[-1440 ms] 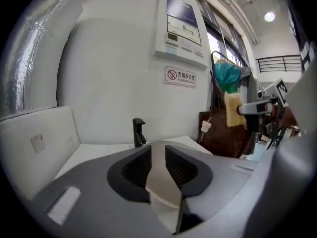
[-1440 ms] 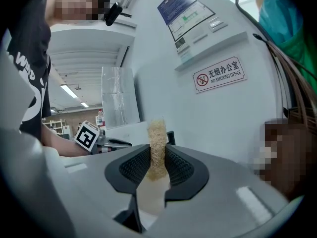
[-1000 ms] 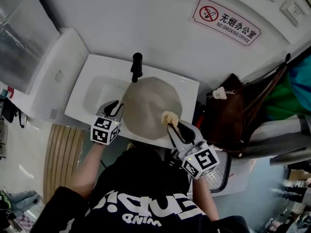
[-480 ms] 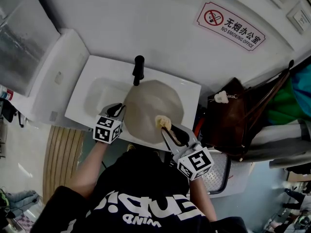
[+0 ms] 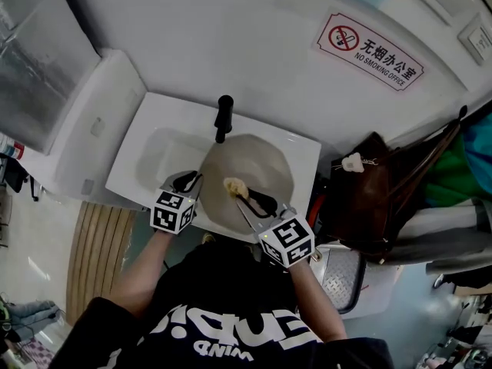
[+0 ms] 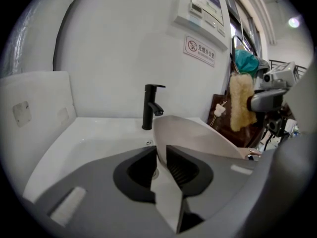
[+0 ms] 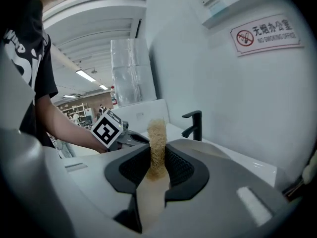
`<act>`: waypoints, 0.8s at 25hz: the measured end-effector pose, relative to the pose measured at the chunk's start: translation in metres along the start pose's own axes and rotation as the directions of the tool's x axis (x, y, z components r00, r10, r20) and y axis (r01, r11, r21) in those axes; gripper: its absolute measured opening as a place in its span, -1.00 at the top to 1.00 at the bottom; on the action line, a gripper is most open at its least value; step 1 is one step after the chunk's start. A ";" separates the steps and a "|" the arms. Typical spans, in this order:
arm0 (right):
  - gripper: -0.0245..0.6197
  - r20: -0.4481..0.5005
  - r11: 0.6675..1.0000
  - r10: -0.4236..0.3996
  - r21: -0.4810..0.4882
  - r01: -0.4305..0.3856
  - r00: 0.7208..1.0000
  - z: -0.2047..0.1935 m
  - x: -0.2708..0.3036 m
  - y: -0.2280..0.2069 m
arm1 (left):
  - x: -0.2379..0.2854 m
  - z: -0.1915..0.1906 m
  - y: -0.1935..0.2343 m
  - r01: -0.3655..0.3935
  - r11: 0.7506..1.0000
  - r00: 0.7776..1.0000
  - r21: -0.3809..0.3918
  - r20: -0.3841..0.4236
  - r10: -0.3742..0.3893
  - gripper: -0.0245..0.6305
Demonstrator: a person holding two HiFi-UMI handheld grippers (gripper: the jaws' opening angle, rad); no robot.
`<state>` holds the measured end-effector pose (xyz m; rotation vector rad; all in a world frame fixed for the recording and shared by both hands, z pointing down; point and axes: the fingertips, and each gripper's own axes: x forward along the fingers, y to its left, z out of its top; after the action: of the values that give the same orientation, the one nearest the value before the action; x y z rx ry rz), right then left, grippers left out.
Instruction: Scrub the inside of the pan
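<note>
Two grippers, both busy. The left gripper (image 6: 161, 158) has its jaws pinched down on the thin rim of the pan (image 5: 257, 164), with only that pale edge between them. The hold is on the pan's left side, seen from the head camera. The right gripper (image 7: 157, 163) is closed tight on a scrub pad (image 7: 157, 142) — a fuzzy, straw-coloured strip standing up out of the jaws. From above, that pad (image 5: 233, 186) is pressed to the inside of the pan, left of its centre and near the rim that the left gripper holds.

The pan itself is a wide, beige, shallow one, and in the left gripper view it looks tipped up rather than flat. It lies in a white sink (image 5: 157, 146), filling the right part of the basin. A black faucet (image 5: 224, 118) stands just beyond the pan's far edge. Beyond the pan on the wall hangs a red-and-white no-smoking sign (image 5: 369, 50) — and to the pan's right, off the sink, slumps a brown bag (image 5: 360, 194).
</note>
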<state>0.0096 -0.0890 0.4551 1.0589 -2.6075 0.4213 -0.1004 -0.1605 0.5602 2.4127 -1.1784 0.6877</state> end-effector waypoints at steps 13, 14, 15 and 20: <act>0.63 -0.244 0.996 0.083 0.047 -0.074 0.966 -0.045 0.111 -0.010 | -0.001 -0.001 -0.001 0.011 0.999 1.000 -0.034 0.015 -0.010 0.76; 0.63 -0.251 0.996 0.082 0.057 -0.070 0.965 -0.048 0.115 -0.010 | -0.001 -0.001 -0.001 0.014 0.999 1.000 -0.035 0.019 -0.014 0.76; 0.63 -0.257 0.995 0.084 0.066 -0.069 0.963 -0.051 0.119 -0.010 | -0.002 -0.001 -0.001 0.017 0.999 1.000 -0.038 0.022 -0.016 0.76; 0.63 -0.275 0.995 0.087 0.080 -0.067 0.957 -0.062 0.135 -0.007 | -0.002 -0.001 -0.001 0.022 0.999 0.999 -0.042 0.026 -0.021 0.76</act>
<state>-0.0685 -0.1550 0.5632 0.8510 -2.4025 0.6353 -0.1004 -0.1580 0.5602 2.4024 -1.1636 0.6208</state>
